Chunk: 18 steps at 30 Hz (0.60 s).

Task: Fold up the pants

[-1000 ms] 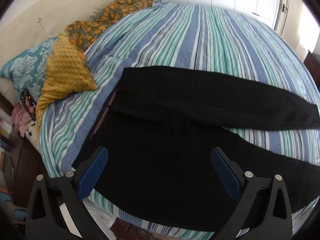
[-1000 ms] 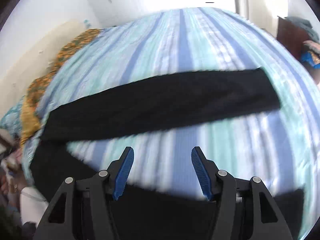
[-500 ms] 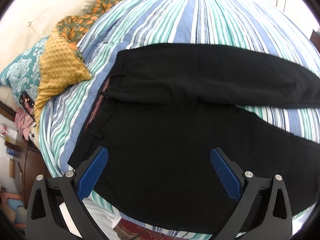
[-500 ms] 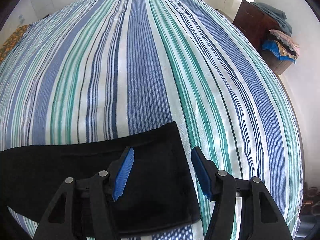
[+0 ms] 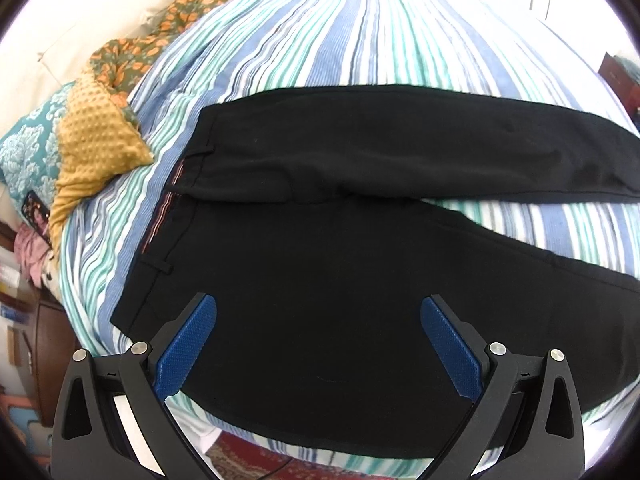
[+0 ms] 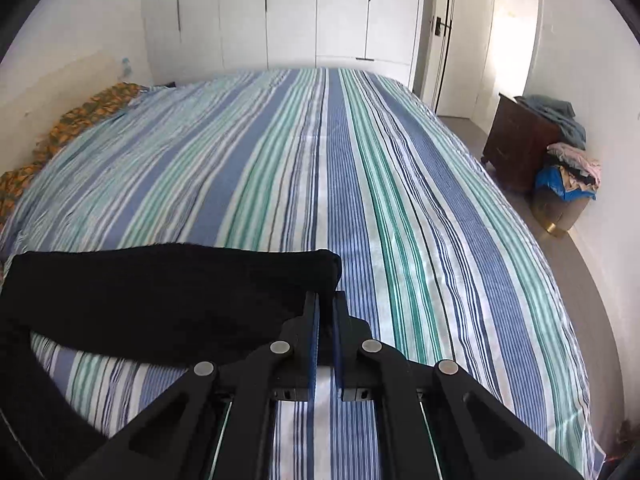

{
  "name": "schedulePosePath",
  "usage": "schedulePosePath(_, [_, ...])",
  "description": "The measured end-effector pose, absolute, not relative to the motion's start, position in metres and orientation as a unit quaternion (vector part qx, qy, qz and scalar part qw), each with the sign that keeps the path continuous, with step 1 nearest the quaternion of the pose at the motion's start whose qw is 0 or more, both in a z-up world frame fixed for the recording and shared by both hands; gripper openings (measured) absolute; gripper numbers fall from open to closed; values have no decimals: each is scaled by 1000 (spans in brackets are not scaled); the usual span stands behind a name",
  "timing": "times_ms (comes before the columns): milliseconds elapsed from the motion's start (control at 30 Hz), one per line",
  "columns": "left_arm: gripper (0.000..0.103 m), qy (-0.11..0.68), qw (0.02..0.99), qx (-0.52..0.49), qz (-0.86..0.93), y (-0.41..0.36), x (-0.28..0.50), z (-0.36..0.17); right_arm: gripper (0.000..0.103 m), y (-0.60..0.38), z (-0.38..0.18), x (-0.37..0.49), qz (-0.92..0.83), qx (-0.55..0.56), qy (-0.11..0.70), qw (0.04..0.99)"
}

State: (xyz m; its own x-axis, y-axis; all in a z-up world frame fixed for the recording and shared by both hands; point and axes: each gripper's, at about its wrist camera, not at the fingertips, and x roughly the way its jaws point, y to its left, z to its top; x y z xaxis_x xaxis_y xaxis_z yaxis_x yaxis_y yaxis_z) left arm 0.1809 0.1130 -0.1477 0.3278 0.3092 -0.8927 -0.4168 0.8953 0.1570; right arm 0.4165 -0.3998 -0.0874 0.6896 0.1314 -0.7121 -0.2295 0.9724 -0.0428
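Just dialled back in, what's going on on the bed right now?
A pair of black trousers lies spread on the blue-and-green striped bedspread, legs apart. The right gripper has just been closing and is now shut on the cuff end of the far trouser leg, which looks lifted a little off the bed. The left gripper hangs open above the seat of the trousers near the waistband, gripping nothing yet. No fold has been made.

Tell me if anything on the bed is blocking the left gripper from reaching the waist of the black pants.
Nothing visible does. The left gripper hangs open right above the pants, with only black cloth between its fingers and the waistband just off to the left. The yellow cushion lies apart on the striped bedspread.
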Motion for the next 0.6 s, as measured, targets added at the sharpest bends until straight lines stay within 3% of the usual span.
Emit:
schedulePosePath(133, [102, 533, 819, -51, 208, 101, 172, -143, 0, -428, -84, 316, 76, -20, 374, 924])
schedulePosePath(333, [102, 531, 825, -40, 190, 82, 153, -140, 4, -453, -129, 241, 16, 5, 454, 891])
schedulePosePath(400, [102, 531, 825, -44, 189, 79, 146, -141, 27, -445, -135, 226, 17, 15, 462, 886])
schedulePosePath(433, [102, 532, 824, -47, 188, 79, 143, -141, 51, -439, -137, 221, 26, 17, 465, 885])
schedulePosePath(467, [102, 533, 824, -50, 187, 78, 141, -142, 67, -432, -135, 210, 37, 19, 461, 886])
schedulePosePath(600, [102, 532, 824, -49, 188, 76, 131, -141, 70, -393, -135, 220, 135, 113, 441, 880])
